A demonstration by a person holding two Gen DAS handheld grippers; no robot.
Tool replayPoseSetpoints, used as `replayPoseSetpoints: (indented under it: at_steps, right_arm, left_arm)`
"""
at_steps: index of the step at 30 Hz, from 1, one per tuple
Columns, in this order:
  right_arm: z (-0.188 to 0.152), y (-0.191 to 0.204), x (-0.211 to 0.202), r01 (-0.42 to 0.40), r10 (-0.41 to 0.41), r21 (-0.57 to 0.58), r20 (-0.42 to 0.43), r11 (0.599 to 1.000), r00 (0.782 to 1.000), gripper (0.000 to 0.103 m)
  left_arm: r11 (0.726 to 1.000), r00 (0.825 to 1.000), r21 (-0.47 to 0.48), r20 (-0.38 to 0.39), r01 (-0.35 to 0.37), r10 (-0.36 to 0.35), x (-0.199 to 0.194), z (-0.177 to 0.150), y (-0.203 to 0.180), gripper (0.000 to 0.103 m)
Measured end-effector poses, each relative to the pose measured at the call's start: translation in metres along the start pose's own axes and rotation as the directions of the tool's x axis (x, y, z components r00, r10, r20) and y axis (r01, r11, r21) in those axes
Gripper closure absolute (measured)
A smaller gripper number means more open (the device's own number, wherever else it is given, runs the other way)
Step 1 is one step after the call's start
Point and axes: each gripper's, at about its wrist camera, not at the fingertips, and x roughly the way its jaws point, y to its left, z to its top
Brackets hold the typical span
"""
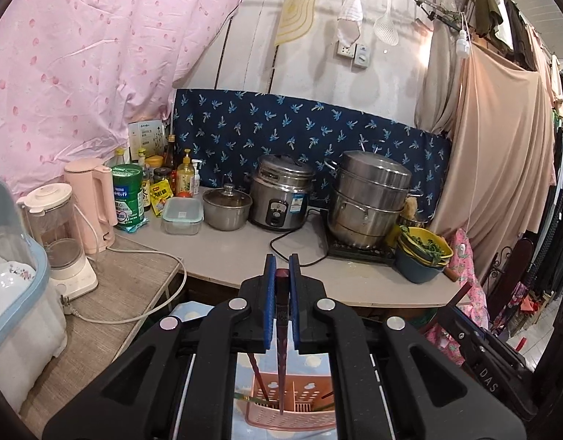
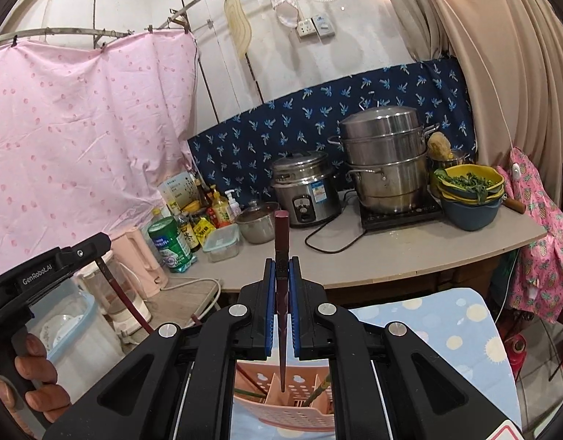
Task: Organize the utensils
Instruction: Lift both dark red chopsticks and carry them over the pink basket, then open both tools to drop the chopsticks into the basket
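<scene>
We see a grey kitchen counter along a wall draped in pink sheet and blue patterned cloth, loaded with a steel steamer pot, a rice cooker, a small lidded pot, a pink kettle and a cluster of bottles. Closer to us, a pink slotted utensil basket sits on a pale blue dotted cloth, with sticks already standing in its compartments. Above it, our left gripper is clamped on a dark red chopstick, its tip hanging over the basket. Our right gripper likewise pinches a second dark red chopstick upright, pointing down at the basket's middle divider. The left hand grips its handle at the right camera's lower left edge.
</scene>
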Motion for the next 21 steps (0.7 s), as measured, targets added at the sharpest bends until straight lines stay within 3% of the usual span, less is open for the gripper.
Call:
replayPoseSetpoints:
  at_steps: [10,18,21]
  right_arm:
    - [-0.03,-0.016,0.043,0.034,-0.034,0.003,-0.091,0.999,0.995,0.096]
    - [-0.045,-0.022,0.052,0.059,-0.06,-0.006,-0.119,0.998,0.991,0.094]
    - [-0.046,-0.023,0.048,0.062,-0.062,-0.002,-0.116,0.998,0.991,0.092]
  left_arm:
    - [1.0,0.998,-0.003,-0.065,-0.011,0.011,0.038,-0.021,0.006,0.096]
    - [1.0,0.993,0.008,-0.118,-0.027,0.028,0.053,-0.043,0.008,0.095]
    - [0.999,0.991,0.005,-0.127,-0.034,0.034,0.053,-0.047,0.008,0.087]
